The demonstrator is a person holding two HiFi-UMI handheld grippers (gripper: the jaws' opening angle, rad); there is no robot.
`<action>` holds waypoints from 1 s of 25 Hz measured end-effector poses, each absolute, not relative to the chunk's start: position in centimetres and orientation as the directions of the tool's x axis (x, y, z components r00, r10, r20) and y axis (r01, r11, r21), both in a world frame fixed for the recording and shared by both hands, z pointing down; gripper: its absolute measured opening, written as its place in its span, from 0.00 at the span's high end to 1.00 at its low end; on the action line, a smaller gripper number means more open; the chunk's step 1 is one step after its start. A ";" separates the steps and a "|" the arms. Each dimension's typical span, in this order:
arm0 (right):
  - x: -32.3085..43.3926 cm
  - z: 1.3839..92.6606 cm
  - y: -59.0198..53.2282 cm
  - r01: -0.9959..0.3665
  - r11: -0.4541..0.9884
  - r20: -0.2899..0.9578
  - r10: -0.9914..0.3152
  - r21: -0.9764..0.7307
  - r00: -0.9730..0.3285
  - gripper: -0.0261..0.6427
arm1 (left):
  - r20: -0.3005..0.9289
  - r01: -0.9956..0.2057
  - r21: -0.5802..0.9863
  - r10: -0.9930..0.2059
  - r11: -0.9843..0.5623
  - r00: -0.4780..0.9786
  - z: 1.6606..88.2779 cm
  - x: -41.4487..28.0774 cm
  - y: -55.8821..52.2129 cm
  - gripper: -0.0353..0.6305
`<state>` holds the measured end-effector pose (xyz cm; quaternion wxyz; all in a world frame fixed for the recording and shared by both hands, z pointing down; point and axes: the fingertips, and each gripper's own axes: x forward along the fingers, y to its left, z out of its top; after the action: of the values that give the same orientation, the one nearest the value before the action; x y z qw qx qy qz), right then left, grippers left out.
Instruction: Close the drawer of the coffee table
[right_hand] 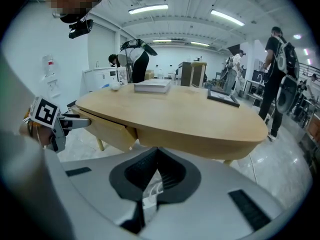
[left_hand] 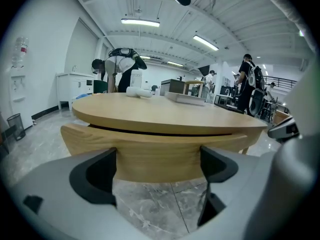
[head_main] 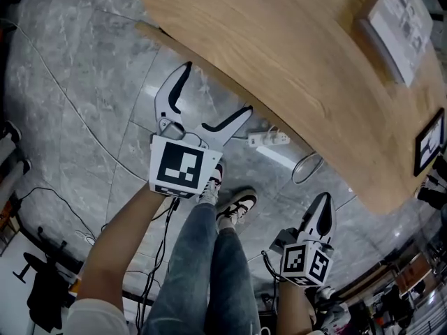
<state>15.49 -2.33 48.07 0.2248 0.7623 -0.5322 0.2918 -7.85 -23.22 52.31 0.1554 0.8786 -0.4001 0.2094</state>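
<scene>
The left hand-held gripper [head_main: 218, 87] has its jaws spread wide and holds nothing. It points straight at the drawer [left_hand: 160, 154], whose curved wooden front fills the gap between the two dark pads [left_hand: 95, 176]. In the right gripper view one jaw tip lies just beside the drawer front; whether it touches I cannot tell.

The right hand-held gripper [head_main: 324, 204] has its jaws together, with nothing between them. It hangs low at the person's right, well apart from the drawer, and takes no part for now.

The drawer stands part-way out from under the top of the counter [head_main: 279, 47]: its front juts past the rim, and a dark slot shows between the two. A book [right_hand: 152, 86] and a few flat things lie on the top, away from this edge. Grey stone floor [head_main: 84, 103] lies below.

The step in hand looks like the approach: the left gripper is lined up on the drawer front, and the push has yet to close it. Next, the open jaws or their tips should probably bear flat on the front and press level, straight in toward the counter, until the front sits flush under the rim. A slanted push might jam the drawer on its runners.
</scene>
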 end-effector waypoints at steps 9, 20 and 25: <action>15.9 48.0 -2.1 -0.931 -0.365 0.683 -0.676 0.013 0.275 0.96 | 0.467 -0.768 0.102 -0.651 -0.632 0.598 52.3 -6.8 -24.7 0.16; 16.6 48.1 -1.6 -0.925 -0.380 0.688 -0.669 0.009 0.282 0.96 | 0.432 -0.763 0.090 -0.666 -0.639 0.609 52.3 -5.8 -26.3 0.16; 17.0 48.1 -1.4 -0.923 -0.385 0.684 -0.671 0.009 0.287 0.96 | 0.398 -0.762 0.090 -0.678 -0.642 0.618 52.2 -5.6 -26.3 0.16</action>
<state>17.04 -1.41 48.06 0.2072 0.7749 -0.5143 0.3036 -5.59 -26.32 52.19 0.1259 0.8906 -0.4041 0.1665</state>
